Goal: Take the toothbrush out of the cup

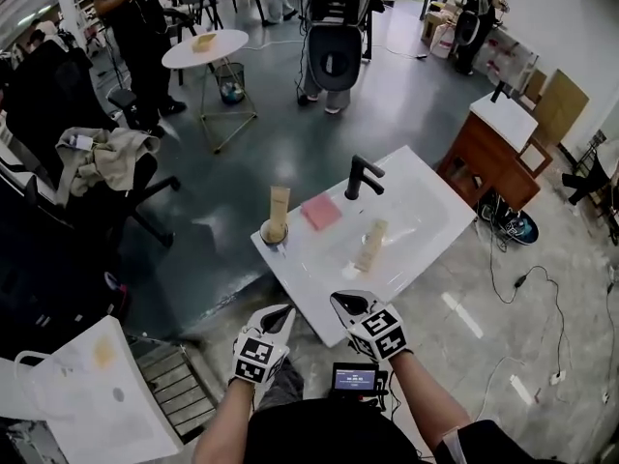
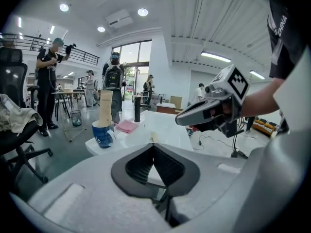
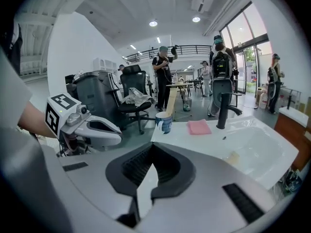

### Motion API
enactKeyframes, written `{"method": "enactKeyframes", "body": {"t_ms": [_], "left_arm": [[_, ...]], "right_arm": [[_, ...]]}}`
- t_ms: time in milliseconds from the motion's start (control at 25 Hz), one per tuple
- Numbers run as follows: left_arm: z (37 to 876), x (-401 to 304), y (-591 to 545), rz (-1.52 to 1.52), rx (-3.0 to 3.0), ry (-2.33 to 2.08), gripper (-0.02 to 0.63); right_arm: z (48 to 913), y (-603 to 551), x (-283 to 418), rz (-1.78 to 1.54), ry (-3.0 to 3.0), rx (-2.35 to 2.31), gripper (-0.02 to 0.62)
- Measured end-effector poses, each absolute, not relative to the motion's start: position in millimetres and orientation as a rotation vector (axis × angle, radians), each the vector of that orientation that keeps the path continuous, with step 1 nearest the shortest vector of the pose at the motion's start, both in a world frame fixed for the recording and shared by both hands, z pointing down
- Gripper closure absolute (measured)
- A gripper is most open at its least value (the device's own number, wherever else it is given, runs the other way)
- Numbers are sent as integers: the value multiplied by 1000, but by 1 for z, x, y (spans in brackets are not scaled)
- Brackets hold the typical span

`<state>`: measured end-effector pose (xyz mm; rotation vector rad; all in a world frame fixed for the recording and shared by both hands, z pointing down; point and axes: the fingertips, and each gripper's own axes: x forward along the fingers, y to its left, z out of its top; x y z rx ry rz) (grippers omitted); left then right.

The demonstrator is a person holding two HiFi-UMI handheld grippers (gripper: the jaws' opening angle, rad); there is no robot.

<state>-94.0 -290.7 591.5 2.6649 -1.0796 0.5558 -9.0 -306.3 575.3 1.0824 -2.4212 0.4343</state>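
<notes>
Toothbrush (image 1: 279, 208) in tan wrapping stands in the blue cup (image 1: 274, 232) at the left corner of the white counter (image 1: 308, 271). Its long axis is close to upright: the lower end sits inside the cup and the upper end rises well clear of the rim. In the right gripper view it leans a little off vertical. A pink cloth (image 1: 320, 212) lies on the counter between the cup and the black faucet (image 1: 360, 176), apart from both. A second tan, elongated item (image 1: 370, 246) lies flat in the basin, its length running from the near edge toward the faucet; what it is cannot be made out.

Both claws hang side by side at the counter's near corner, well apart from the cup. The left gripper (image 1: 287, 310) has its jaws pressed together with nothing between them. The right gripper (image 1: 337, 301) likewise shows its jaw tips meeting, empty. Both point toward the counter and slightly downward.
</notes>
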Motion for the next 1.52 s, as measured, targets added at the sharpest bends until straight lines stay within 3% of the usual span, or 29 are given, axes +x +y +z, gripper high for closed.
{"method": "enactKeyframes", "body": {"t_ms": [440, 1520], "left_arm": [[597, -106, -357, 520, 2720, -927, 595], [596, -80, -394, 468, 2554, -1162, 595]], "right_arm": [[586, -354, -30, 490, -2348, 1184, 588], [583, -412, -21, 443, -2482, 933, 588]]}}
